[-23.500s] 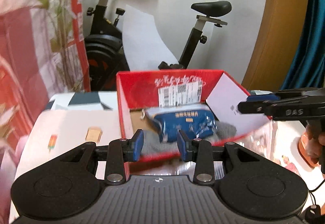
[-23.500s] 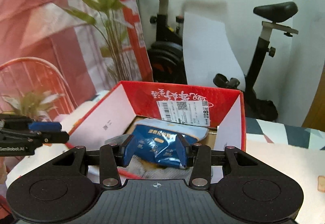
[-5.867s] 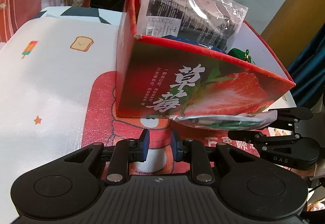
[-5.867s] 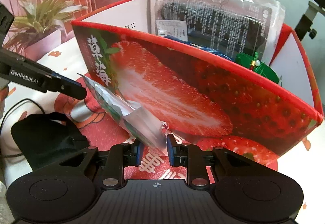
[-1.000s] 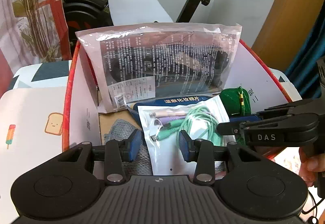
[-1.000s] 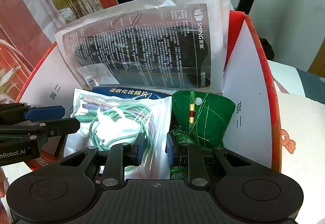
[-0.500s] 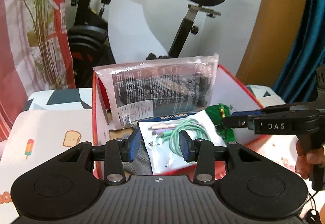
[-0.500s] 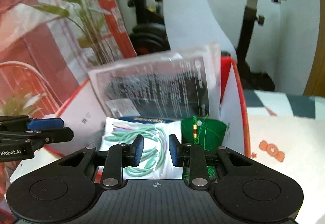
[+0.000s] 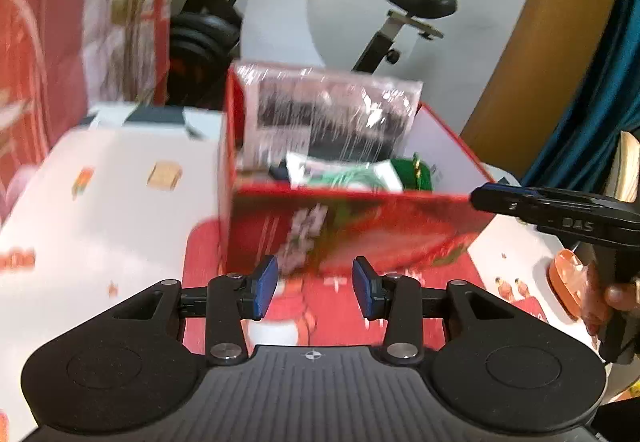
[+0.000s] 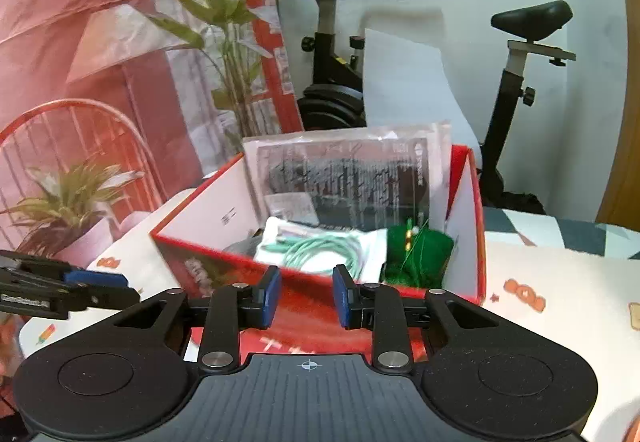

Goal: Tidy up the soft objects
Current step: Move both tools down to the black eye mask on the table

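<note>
On the bench [image 10: 560, 282], covered with a white cartoon-print cloth, we are seeing the red strawberry box [image 10: 466, 242] sitting open-topped, ahead of both grippers. Inside it, a large clear packet with black print [image 10: 352, 181] is standing upright against the far wall; in front of it a white pouch of mint-green cables [image 10: 320, 248] is lying flat, and a green knitted pouch [image 10: 420, 252] is sitting just to its right, near the right wall. A grey fabric item is showing at the pouch's left edge, too hidden to identify.

We are holding the left gripper [image 9: 315, 288] short of the box's front wall, its blue-padded fingers [image 9: 264, 286] released, with nothing between them. The right gripper [image 10: 307, 296] is likewise standing apart from the box, fingers released and empty, the gap narrower than the left's; its jaws have just been opening. An exercise bike [image 10: 340, 41] and a potted plant [image 10: 68, 201] are standing behind the bench. The left view is motion-blurred.
</note>
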`<action>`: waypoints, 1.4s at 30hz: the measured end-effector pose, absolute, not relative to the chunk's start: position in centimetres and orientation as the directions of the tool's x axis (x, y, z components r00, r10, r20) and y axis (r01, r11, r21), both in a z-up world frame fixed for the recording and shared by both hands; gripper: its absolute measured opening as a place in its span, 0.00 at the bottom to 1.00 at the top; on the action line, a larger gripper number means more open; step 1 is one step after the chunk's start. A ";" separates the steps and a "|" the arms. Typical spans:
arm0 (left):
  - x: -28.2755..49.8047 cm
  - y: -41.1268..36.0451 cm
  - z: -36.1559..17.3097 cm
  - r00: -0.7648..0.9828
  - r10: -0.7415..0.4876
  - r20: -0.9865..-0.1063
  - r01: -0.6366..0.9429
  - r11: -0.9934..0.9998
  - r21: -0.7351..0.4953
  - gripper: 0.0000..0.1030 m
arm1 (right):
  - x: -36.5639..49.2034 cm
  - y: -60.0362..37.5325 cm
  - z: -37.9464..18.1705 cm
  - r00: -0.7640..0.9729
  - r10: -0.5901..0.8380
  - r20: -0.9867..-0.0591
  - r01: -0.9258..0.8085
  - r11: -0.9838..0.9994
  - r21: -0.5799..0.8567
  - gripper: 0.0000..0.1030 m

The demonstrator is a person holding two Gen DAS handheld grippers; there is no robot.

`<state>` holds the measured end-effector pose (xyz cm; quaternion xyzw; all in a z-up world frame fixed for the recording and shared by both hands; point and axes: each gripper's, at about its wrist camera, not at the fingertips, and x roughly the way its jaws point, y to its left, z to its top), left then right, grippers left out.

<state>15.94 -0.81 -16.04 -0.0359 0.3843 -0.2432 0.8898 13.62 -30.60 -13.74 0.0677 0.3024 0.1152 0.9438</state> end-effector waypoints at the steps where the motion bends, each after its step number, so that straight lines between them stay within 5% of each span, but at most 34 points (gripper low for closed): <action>1: 15.7 -0.6 -16.4 0.581 -0.456 -0.673 0.396 0.882 -0.256 0.41 | 13.1 -30.4 -13.8 0.790 0.261 -0.554 -0.180 0.964 0.198 0.26; 21: 13.2 1.9 -22.5 0.514 -0.363 -0.778 0.279 0.928 -0.248 0.43 | 7.1 -29.5 -22.2 0.606 0.318 -0.729 -0.094 0.939 0.332 0.33; 27: 12.7 1.5 -23.3 0.507 -0.365 -0.781 0.294 0.925 -0.241 0.43 | 6.6 -28.9 -23.1 0.581 0.321 -0.748 -0.081 0.937 0.339 0.44; 42: 12.2 1.3 -24.2 0.505 -0.371 -0.779 0.306 0.921 -0.240 0.46 | 7.3 -29.7 -25.2 0.552 0.396 -0.734 0.003 0.879 0.476 0.44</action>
